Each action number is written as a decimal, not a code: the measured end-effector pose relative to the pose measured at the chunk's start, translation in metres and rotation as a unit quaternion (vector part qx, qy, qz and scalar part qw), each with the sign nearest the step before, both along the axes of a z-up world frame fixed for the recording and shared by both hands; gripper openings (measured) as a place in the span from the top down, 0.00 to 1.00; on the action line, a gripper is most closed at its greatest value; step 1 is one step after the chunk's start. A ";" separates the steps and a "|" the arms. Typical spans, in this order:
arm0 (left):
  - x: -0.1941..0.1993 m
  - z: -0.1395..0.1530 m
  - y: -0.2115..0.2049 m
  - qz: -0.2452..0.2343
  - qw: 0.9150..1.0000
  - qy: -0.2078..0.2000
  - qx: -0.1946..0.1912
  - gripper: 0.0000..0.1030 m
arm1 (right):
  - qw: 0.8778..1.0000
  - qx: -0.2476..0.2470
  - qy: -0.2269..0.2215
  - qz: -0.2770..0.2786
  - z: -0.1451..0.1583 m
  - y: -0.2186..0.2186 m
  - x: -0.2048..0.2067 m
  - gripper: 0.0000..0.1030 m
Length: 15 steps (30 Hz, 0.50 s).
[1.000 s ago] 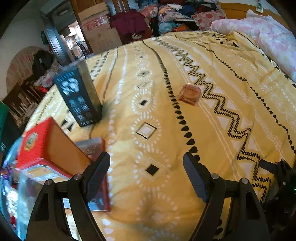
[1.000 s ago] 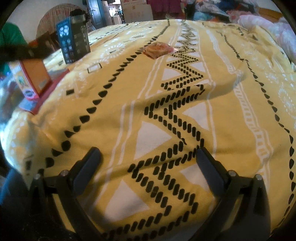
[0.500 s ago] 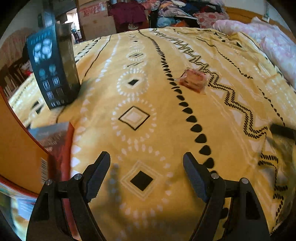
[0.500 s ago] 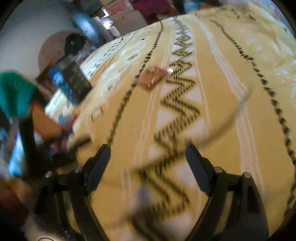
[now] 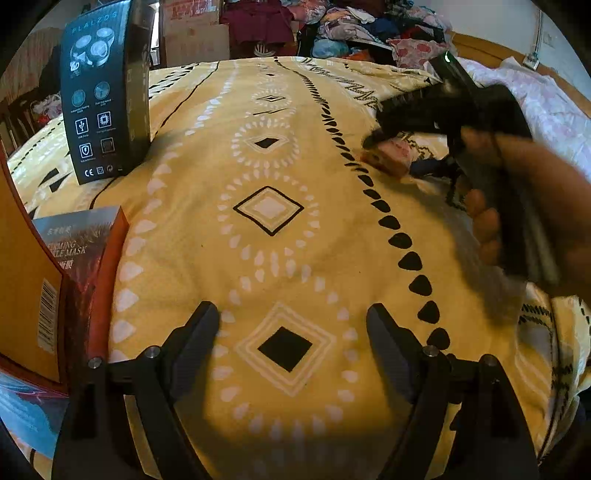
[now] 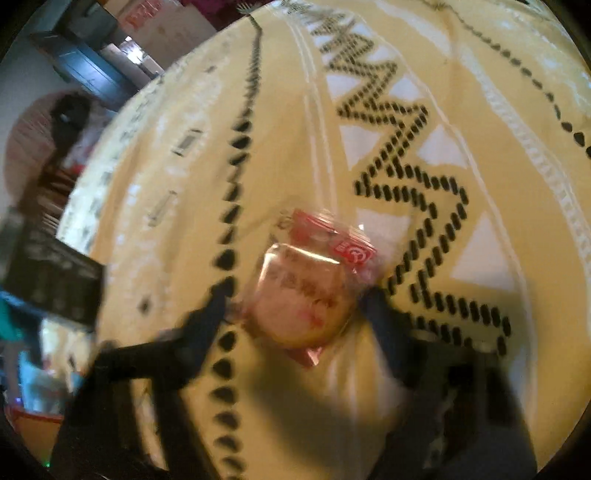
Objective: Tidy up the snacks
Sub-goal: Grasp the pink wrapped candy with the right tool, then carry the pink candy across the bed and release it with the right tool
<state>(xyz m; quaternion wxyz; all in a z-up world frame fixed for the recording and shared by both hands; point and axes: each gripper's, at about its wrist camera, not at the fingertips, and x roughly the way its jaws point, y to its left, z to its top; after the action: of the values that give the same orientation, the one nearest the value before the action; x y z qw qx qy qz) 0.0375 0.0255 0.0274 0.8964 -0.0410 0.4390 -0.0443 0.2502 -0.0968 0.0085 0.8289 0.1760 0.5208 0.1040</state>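
Observation:
A small snack packet (image 6: 306, 291), clear wrap with a red end, lies flat on the yellow patterned bedspread (image 6: 369, 110). My right gripper (image 6: 295, 299) straddles it, a finger close on each side. Its jaws are closing, and the blur hides any contact with the wrap. In the left wrist view the same packet (image 5: 391, 158) lies under the right gripper (image 5: 388, 136), which a hand (image 5: 535, 192) holds. My left gripper (image 5: 291, 332) hangs open low over the bedspread (image 5: 273, 206) with nothing between its fingers.
A tall black box (image 5: 107, 92) stands upright at the back left. An orange box (image 5: 22, 277) and a face-mask box (image 5: 85, 251) sit at the left edge. Piled clothes (image 5: 351, 29) and a pink quilt (image 5: 546, 96) lie beyond the bedspread.
My right gripper swept across the bed to the snack packet and its jaws narrowed around it. The left gripper sank lower, and the right hand came into its view.

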 end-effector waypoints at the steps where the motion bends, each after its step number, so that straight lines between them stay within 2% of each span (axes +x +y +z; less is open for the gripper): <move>1: 0.000 0.000 0.001 0.000 1.000 -0.001 -0.005 0.18 | 1.000 0.014 -0.008 0.002 0.002 -0.005 -0.004 0.49; 3: -0.001 0.000 0.004 0.000 1.000 -0.003 -0.014 0.18 | 0.998 0.056 -0.023 0.026 0.010 -0.017 -0.024 0.51; 4: -0.001 0.000 0.005 0.000 1.000 -0.003 -0.016 0.18 | 0.997 0.054 -0.037 0.046 0.016 -0.021 -0.039 0.52; 6: -0.001 0.000 0.004 -0.002 1.000 -0.004 -0.016 0.16 | 0.993 0.039 -0.053 0.098 0.028 -0.023 -0.075 0.52; 8: -0.001 0.000 0.006 -0.003 1.000 -0.005 -0.020 0.16 | 0.987 0.022 -0.051 0.149 0.033 -0.025 -0.113 0.52; 10: -0.002 -0.001 0.006 -0.003 1.000 -0.005 -0.022 0.16 | 0.980 -0.025 -0.039 0.195 0.030 -0.027 -0.152 0.52; 12: -0.001 -0.001 0.006 -0.003 1.000 -0.005 -0.021 0.15 | 0.977 -0.097 -0.045 0.186 0.025 -0.038 -0.179 0.52; 13: -0.002 -0.001 0.006 -0.005 1.000 -0.005 -0.021 0.14 | 0.979 -0.114 -0.052 0.162 0.025 -0.052 -0.187 0.52; 15: -0.002 -0.001 0.003 -0.010 1.000 -0.004 -0.019 0.10 | 0.985 -0.129 -0.039 0.104 0.018 -0.086 -0.191 0.52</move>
<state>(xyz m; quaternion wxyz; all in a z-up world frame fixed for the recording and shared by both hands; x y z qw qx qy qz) 0.0351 0.0290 0.0260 0.8966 -0.0535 0.4352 -0.0617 0.0591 -0.1828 0.0266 0.8491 0.0081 0.5124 0.1285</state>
